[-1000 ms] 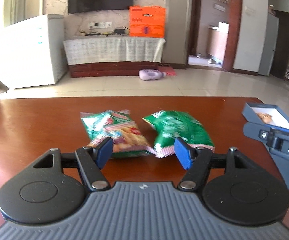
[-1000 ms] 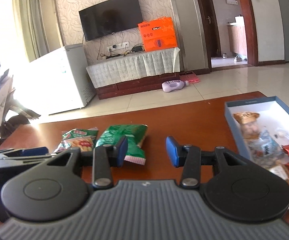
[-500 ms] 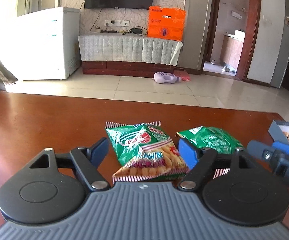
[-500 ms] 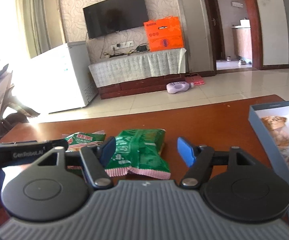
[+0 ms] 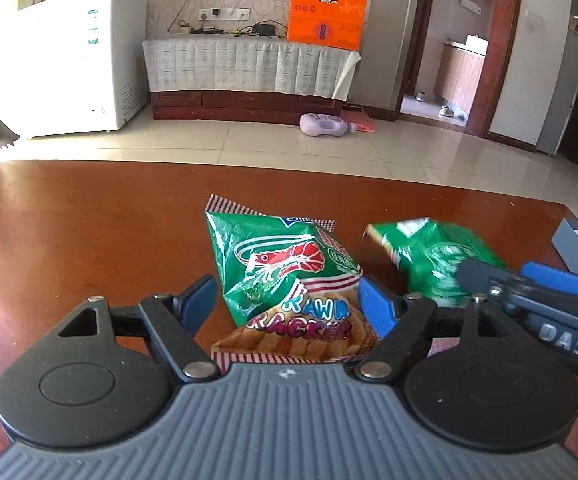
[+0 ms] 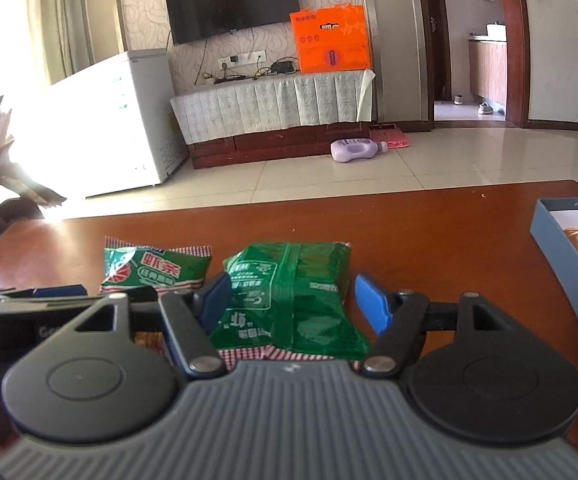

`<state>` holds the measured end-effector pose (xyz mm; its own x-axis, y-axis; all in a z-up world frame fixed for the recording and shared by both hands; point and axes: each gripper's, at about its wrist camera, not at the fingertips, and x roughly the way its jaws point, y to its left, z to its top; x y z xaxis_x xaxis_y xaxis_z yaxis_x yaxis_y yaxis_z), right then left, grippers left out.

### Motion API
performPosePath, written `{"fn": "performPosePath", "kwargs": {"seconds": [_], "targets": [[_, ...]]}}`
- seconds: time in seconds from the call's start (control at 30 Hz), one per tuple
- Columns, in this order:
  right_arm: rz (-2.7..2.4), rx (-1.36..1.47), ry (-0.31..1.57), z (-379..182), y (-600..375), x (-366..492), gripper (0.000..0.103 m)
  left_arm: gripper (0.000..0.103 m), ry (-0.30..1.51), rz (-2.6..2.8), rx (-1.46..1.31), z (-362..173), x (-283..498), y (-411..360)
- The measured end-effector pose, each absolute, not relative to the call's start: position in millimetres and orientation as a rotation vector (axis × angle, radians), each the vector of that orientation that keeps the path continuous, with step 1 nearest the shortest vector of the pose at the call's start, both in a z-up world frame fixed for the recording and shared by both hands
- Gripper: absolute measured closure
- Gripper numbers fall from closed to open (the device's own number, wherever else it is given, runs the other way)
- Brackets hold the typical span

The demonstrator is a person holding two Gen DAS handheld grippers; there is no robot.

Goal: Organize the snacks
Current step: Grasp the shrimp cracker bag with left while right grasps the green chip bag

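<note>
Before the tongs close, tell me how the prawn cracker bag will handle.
The prawn cracker bag looks puffed with air, so probably light and squashy. Its glossy film may slip or crinkle under the pads. The crackers inside likely crush if the left tongs squeeze hard.

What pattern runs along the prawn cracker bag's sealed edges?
Red-and-white stripes on the prawn cracker bag, clearest in the left wrist view.

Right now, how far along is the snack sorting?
Done: some snacks already lie in the blue-grey box. In hand: nothing yet; the open left gripper straddles the green prawn-cracker bag, the right gripper, just opening, the plain green bag. Left: boxing both.
</note>
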<state>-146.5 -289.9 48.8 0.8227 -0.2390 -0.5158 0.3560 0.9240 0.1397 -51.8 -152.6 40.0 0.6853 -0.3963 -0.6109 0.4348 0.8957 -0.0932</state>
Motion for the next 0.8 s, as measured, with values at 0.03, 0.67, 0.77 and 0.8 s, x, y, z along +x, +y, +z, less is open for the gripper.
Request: {"fn": "performPosePath", "kwargs": {"seconds": [0.03,0.67,0.77,0.8], "targets": [[-0.331,0.237,0.524,48,-290,-144,0.028,0.022,0.672,-0.458,0.059,39,-51,-152],[-0.456,0.623,0.543,43,-329,-121,0.027,0.015,0.725,-0.513,-0.023,28,-32,-149],[-0.502,0.63,0.528,40,-328,-115,0.027,0.014,0.73,-0.515,-0.031,27,-30,-147],[-0.515,0.629,0.525,39,-327,-112,0.027,0.014,0.731,-0.516,-0.033,27,-30,-147]]}}
